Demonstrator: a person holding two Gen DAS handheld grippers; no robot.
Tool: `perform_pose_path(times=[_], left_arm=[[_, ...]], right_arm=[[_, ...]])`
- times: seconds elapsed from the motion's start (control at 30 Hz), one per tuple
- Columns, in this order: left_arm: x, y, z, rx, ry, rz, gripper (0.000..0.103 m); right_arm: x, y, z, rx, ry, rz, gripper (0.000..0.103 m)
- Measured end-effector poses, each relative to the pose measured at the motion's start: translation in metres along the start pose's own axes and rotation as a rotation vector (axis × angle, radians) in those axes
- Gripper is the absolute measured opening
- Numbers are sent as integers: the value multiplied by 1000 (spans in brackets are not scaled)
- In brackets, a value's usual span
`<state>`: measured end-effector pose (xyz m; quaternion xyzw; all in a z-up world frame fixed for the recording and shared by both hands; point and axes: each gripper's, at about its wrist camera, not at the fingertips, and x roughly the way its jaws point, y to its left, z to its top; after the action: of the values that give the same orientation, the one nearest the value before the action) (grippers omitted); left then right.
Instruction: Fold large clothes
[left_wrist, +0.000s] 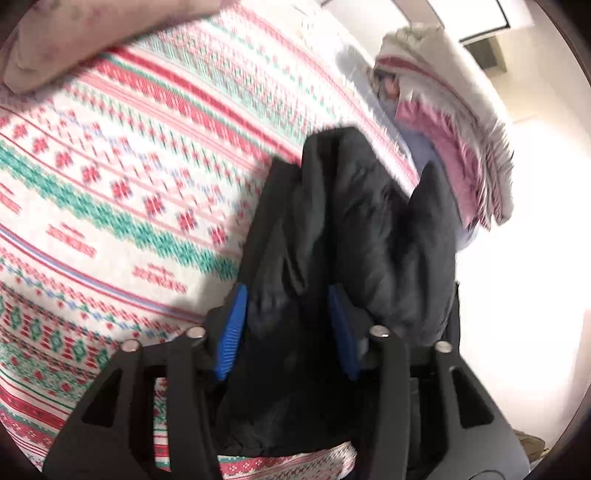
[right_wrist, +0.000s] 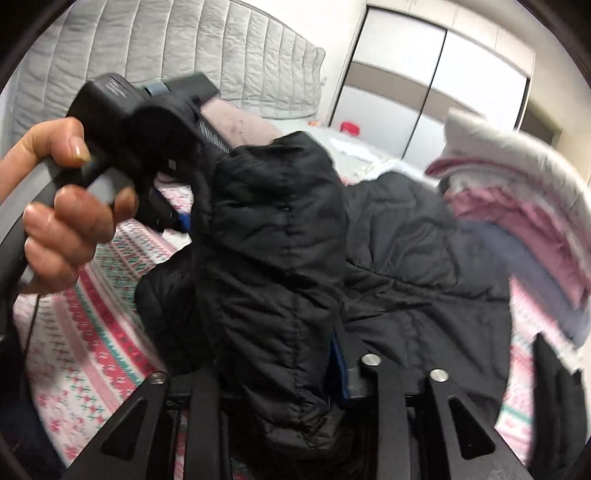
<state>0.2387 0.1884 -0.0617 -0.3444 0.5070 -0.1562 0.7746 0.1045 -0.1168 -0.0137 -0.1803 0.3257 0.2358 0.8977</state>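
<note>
Black jacket (right_wrist: 280, 266) bunches lengthwise between both half-open claws, left claw (left_wrist: 288, 328) and right claw (right_wrist: 280, 373); grip uncertain.

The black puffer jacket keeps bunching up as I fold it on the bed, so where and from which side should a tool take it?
Probably the black puffer jacket is best taken at a free outer edge where it lies flatter, toward the folded pile. Come in low over the patterned bedspread so one finger slides underneath. The raised middle is thick, quilted and slippery.
</note>
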Motion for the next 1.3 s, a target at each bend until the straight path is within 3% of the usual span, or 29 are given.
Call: perform_pose_path(times=[0.03,0.1,0.23,0.33,0.43,0.5,0.57,0.63,0.73,0.8,1.07,1.13,1.2,1.3], left_arm=[[-3,1,1,1,-11,0,52],[-6,0,1,8,-24,1,52],[-17,-15,-6,70,-57,-27,52],[-20,-43,-18,216,-77,-11,60],[-22,-57,-29,315,-98,44,61],[-26,-63,-33,339,-117,51,60],[-30,-71,-35,353,-126,40,61],[-30,-78,-39,378,-129,36,61],[-26,-96,-47,454,-134,61,64],[-20,-105,-50,495,-125,91,71],[32,-105,-54,549,-36,309,74],[33,-99,-55,534,-37,327,71],[29,-90,-57,522,-64,360,58],[31,-78,-60,490,-64,411,45]], right_arm=[[2,-3,-1,19,17,42,55],[2,-5,-3,37,32,127,82],[-1,-9,-5,85,28,227,87],[0,-25,-6,204,38,323,87],[-21,-53,-9,345,-25,540,87],[-43,-72,-17,394,-116,617,87],[-59,-94,-21,449,-183,591,87],[-59,-116,-30,544,-198,534,87],[-48,-144,-48,689,-135,310,87],[-34,-151,-51,726,-77,280,87],[-4,-109,-41,584,99,185,88],[2,-98,-39,561,126,182,88],[9,-91,-37,545,150,180,89],[24,-75,-36,501,196,157,89]])
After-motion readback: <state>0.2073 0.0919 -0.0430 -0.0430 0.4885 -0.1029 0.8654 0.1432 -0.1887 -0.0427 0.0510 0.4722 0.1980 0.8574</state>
